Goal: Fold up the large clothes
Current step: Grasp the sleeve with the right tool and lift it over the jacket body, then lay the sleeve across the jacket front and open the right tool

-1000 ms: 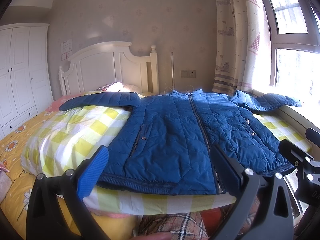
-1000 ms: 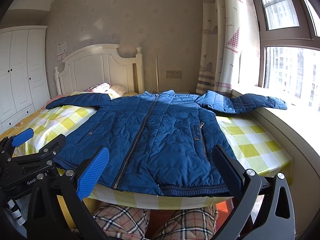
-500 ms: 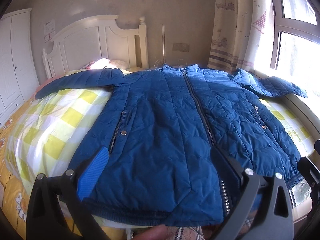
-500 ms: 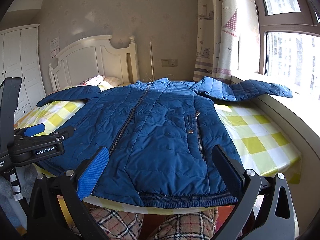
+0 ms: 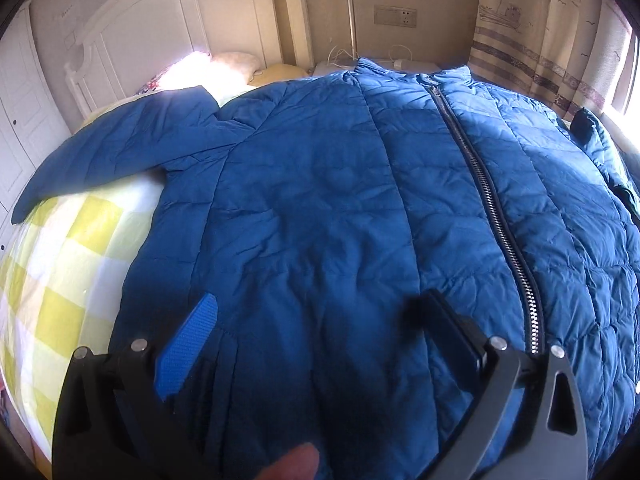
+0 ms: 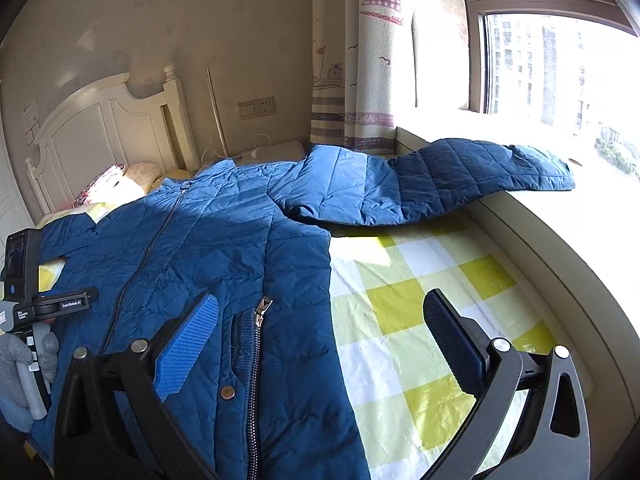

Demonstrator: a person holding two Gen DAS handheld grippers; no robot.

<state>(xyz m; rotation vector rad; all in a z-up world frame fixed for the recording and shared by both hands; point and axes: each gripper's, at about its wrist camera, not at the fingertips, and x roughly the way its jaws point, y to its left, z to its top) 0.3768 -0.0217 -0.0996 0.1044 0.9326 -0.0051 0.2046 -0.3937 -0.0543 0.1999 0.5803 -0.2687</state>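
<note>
Yellow-and-white checked bedding (image 6: 420,320) covers a bed with a white headboard (image 5: 192,28) in the upper left of both views, and a patterned curtain (image 6: 360,56) hangs by the bright window (image 6: 560,60) in the upper right of the right wrist view. Spread flat and zipped across this bedding lies the blue quilted jacket (image 5: 340,208), one sleeve (image 5: 120,148) reaching toward the left edge of the left wrist view and the other sleeve (image 6: 460,176) draped onto the window ledge (image 6: 600,248) at centre right of the right wrist view. At the bottom of its own frame the left gripper (image 5: 316,312) hangs over the jacket's front panel with jaws spread wide and nothing between them, while the right gripper (image 6: 320,316), equally wide and empty, straddles the jacket's side edge beside the pocket zipper (image 6: 262,308).
</note>
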